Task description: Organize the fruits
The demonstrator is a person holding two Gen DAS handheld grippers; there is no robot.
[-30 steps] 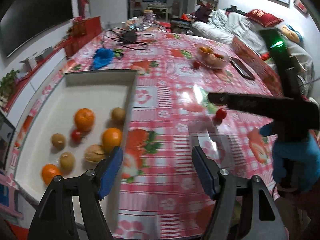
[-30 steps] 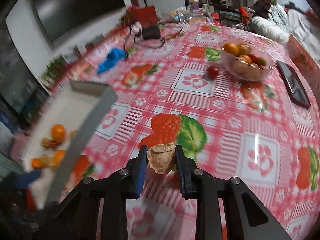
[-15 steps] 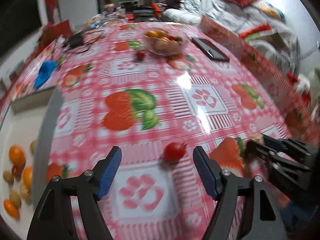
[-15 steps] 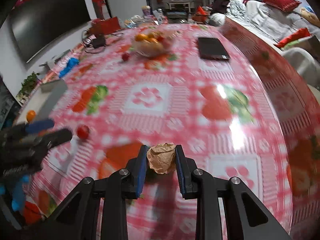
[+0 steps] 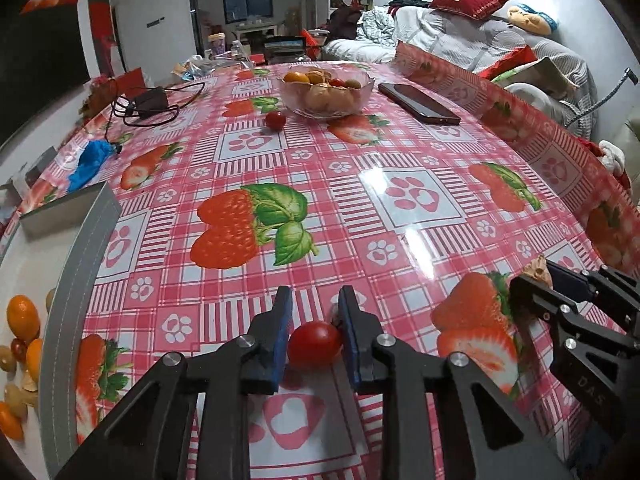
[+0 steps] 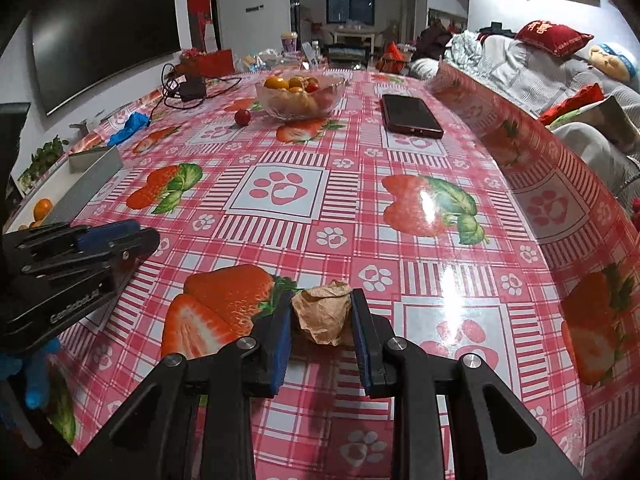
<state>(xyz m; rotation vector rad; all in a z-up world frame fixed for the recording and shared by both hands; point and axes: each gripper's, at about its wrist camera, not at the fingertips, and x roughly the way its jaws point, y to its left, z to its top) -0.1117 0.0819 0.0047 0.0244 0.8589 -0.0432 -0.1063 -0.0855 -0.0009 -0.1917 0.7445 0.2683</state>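
My left gripper is shut on a small red tomato at the near edge of the strawberry tablecloth. My right gripper is shut on a tan husked fruit, just above the cloth; it also shows at the right of the left wrist view. A white tray at the left holds several oranges, kiwis and a small tomato. A glass bowl of fruit stands at the far side, with a loose red tomato beside it.
A black phone lies right of the bowl. A blue cloth and a black charger with cable lie at the far left. A sofa with cushions stands beyond the table's right edge.
My left gripper swung right from the tray, came down over the tomato and shut on it. My right gripper carried the husked fruit right, away from the tray, and now holds still.
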